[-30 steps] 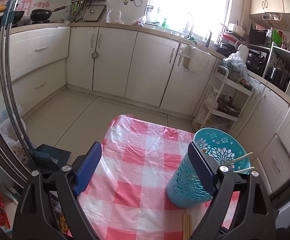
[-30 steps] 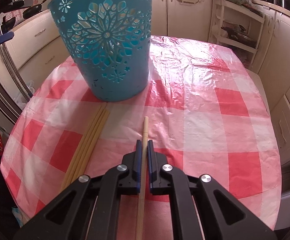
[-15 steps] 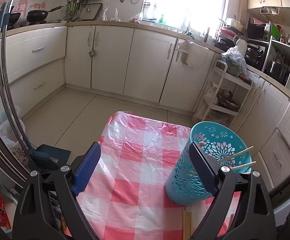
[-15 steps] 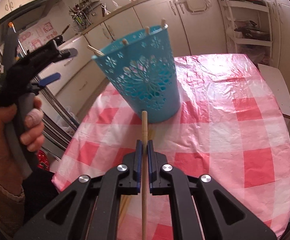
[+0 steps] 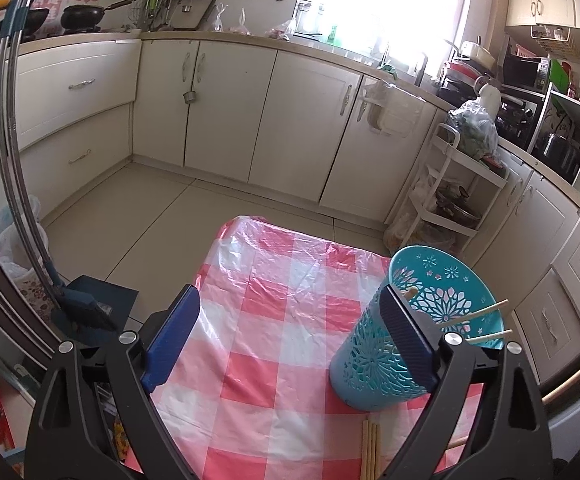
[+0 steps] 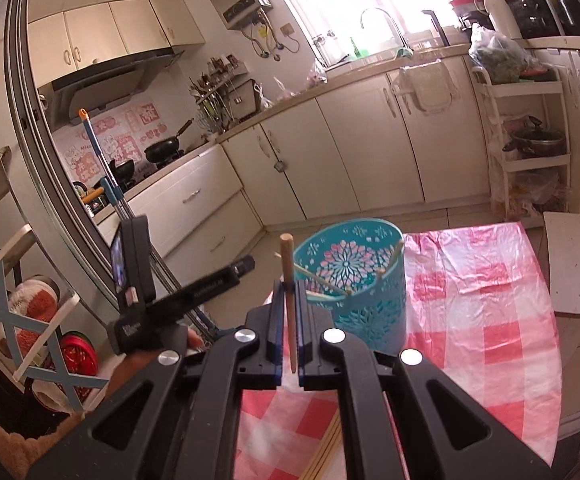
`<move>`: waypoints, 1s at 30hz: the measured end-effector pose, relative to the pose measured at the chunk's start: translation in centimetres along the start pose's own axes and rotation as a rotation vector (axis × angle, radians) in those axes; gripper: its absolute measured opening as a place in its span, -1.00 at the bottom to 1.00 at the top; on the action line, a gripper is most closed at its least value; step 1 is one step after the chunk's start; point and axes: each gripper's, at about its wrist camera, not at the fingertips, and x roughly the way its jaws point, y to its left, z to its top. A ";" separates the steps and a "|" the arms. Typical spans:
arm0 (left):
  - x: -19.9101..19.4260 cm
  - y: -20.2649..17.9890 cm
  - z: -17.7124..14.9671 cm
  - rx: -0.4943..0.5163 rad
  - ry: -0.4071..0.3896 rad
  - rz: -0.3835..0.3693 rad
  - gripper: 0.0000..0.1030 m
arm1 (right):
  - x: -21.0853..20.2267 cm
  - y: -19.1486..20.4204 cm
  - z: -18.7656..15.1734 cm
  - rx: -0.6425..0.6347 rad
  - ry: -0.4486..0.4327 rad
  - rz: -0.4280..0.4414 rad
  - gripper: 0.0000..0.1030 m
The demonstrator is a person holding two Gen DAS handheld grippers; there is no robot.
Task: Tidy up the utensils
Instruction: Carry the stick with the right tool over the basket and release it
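Observation:
A teal cut-out holder [image 6: 364,280] stands on the pink checked tablecloth [image 6: 490,312] with several chopsticks leaning inside it. My right gripper [image 6: 289,292] is shut on one wooden chopstick [image 6: 288,272], held upright in the air, just left of and nearer than the holder. More chopsticks [image 6: 326,452] lie flat on the cloth below. In the left wrist view my left gripper [image 5: 290,316] stands wide open above the cloth, its right finger in front of the holder [image 5: 390,344], nothing between the fingers. Loose chopsticks [image 5: 370,452] lie at the bottom there.
White kitchen cabinets [image 5: 250,120] ring the room. A white shelf trolley [image 5: 450,200] stands beyond the table. A broom and dustpan [image 5: 86,304] lean at the left. The person's hand holding the left gripper [image 6: 158,308] shows left of my right gripper.
My right gripper has risen from the cloth with the chopstick, tilting it from flat to upright; the holder now sits lower in its view. The left gripper has stayed put.

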 end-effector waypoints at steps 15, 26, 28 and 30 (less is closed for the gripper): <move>0.1 1.4 0.5 -0.063 0.011 -0.002 0.70 | -0.9 0.8 9.0 -0.049 -0.153 -0.036 -0.89; 0.2 1.4 0.5 -0.057 0.014 0.004 0.70 | 6.8 -1.2 5.8 -0.107 -0.091 -0.225 -0.89; 0.3 1.4 0.5 -0.058 0.014 0.005 0.71 | 8.3 -2.1 4.8 -0.098 -0.058 -0.250 -0.89; 0.3 1.4 0.4 -0.058 0.016 0.006 0.71 | 9.5 -2.9 3.8 -0.077 -0.030 -0.269 -0.89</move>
